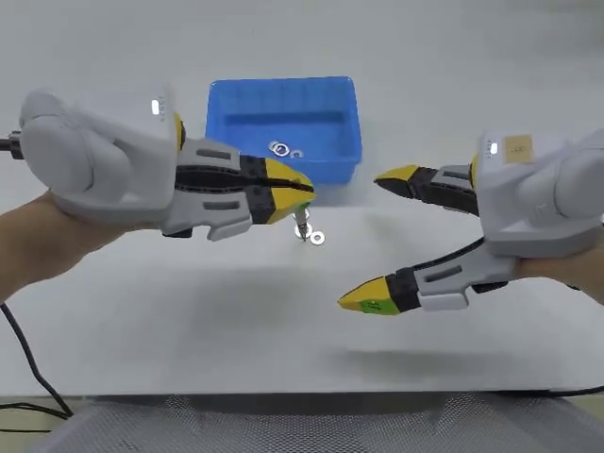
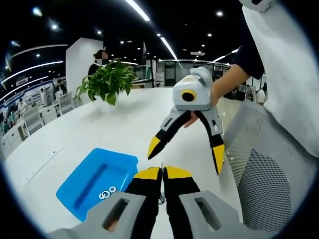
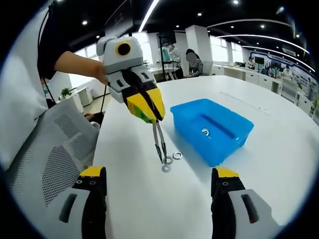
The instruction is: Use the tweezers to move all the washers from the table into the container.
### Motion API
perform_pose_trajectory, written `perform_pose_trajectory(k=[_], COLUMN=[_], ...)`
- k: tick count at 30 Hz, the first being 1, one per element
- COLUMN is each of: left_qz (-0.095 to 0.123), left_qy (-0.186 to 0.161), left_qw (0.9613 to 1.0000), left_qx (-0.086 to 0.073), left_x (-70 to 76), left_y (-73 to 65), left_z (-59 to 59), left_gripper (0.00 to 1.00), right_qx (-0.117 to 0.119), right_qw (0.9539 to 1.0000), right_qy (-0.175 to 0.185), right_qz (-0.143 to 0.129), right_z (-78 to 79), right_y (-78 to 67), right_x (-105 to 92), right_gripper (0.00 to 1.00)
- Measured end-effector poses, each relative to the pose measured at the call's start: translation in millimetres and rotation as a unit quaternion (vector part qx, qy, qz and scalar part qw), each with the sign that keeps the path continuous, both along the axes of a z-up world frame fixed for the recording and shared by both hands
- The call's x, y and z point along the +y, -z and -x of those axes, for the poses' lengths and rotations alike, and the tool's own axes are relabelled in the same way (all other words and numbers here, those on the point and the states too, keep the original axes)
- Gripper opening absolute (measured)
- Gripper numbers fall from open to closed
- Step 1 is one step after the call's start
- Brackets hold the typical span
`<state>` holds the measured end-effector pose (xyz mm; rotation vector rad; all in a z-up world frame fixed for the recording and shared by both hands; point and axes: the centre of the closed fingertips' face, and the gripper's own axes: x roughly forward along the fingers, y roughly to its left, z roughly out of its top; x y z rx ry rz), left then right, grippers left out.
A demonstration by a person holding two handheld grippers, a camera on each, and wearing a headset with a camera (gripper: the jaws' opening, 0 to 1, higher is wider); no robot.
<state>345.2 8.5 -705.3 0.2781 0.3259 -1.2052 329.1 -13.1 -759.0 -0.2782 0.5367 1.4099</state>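
The left gripper [image 1: 300, 189] has its jaws pressed together on a pair of tweezers [image 3: 157, 142], which slant down from the yellow tips to the white table [image 1: 189, 311]. The tweezer points meet the table at three loose washers [image 3: 168, 160] lying close together near the middle of the table, just on the near-edge side of the blue container [image 3: 224, 147]. Whether the points have hold of a washer cannot be told. The container stands towards the far edge and has a few more washers [image 1: 283, 149] lying on its floor. The right gripper [image 1: 377, 241] hangs above the table beside the loose washers, jaws spread wide and holding nothing.
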Motion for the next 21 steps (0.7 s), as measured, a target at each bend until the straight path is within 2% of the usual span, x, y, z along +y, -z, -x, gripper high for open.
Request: perform_pose_trajectory(k=[7, 10, 12, 15, 21], left_qz=[-0.007, -0.008, -0.007, -0.006, -0.009], left_qy=[0.012, 0.016, 0.014, 0.013, 0.016], left_qw=[0.9999, 0.9998, 0.9998, 0.9998, 0.9997], left_qx=[0.007, 0.01, 0.01, 0.012, 0.013], left_x=[0.5, -1.1, -2.6, -4.0, -5.7], left_y=[0.8, 0.8, 0.9, 0.9, 1.5], left_z=[3.5, 5.9, 5.6, 5.2, 4.6], left_gripper=[0.05, 0.05, 0.05, 0.05, 0.05], right_qx=[0.015, 0.032, 0.041, 0.038, 0.025], right_qw=[0.9998, 0.9993, 0.9988, 0.9986, 0.9986], right_qy=[-0.01, -0.02, -0.024, -0.025, -0.036], right_qz=[-0.006, -0.002, -0.013, -0.028, -0.031], right_z=[-5.9, -5.7, -5.7, -6.8, -11.2], right_y=[2.8, 6.2, 4.5, 0.3, 1.8], right_x=[13.5, 19.6, 26.0, 35.1, 47.8], right_gripper=[0.75, 0.61, 0.54, 0.47, 0.36])
